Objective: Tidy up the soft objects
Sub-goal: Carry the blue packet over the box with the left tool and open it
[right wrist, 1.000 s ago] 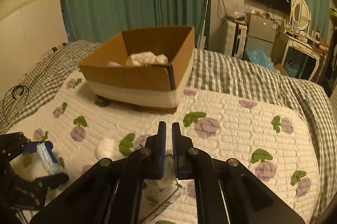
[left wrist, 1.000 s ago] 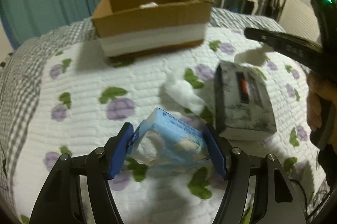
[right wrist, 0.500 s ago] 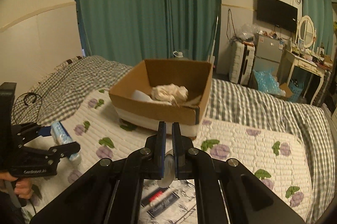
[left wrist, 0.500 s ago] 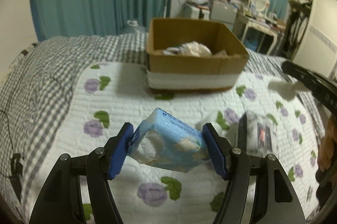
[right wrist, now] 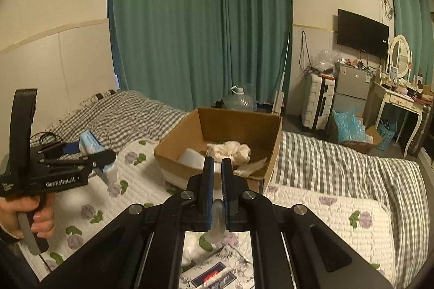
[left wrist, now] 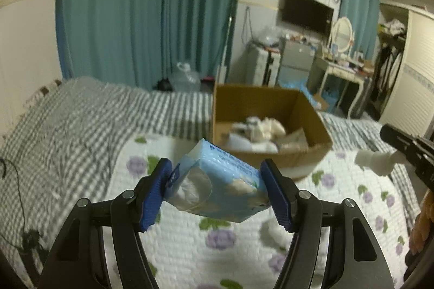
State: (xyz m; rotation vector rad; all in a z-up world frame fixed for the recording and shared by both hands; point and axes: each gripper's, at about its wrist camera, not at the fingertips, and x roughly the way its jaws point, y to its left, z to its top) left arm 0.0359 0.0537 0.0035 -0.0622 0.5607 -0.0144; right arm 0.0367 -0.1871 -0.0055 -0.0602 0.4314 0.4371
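The left gripper [left wrist: 217,191] is squeezing a pale blue tissue pack [left wrist: 217,188] between its blue pads [left wrist: 156,194], holding it up in the air above the quilted floral bedspread [left wrist: 179,248]. The pack's long axis is running across from one pad to the other, tilted so its left end sits a little higher, and the torn opening with white tissue showing is facing the camera. The wrapper is looking crumpled and dented where the pads are pressing, so it is clearly soft and giving way. The open cardboard box [left wrist: 267,123] is lying ahead of the pack and somewhat to its right, well apart from it, with pale crumpled cloth already inside; I judge that the coming move is a carry forward and rightward over the near wall of the box. The right gripper [right wrist: 217,210] is nearly closed on a small pale, soft-looking piece [right wrist: 217,213], and from its own view it is sitting closer to the box [right wrist: 217,137], almost straight in front of the near rim. A patterned tissue packet [right wrist: 214,275] is lying on the bedspread below it.
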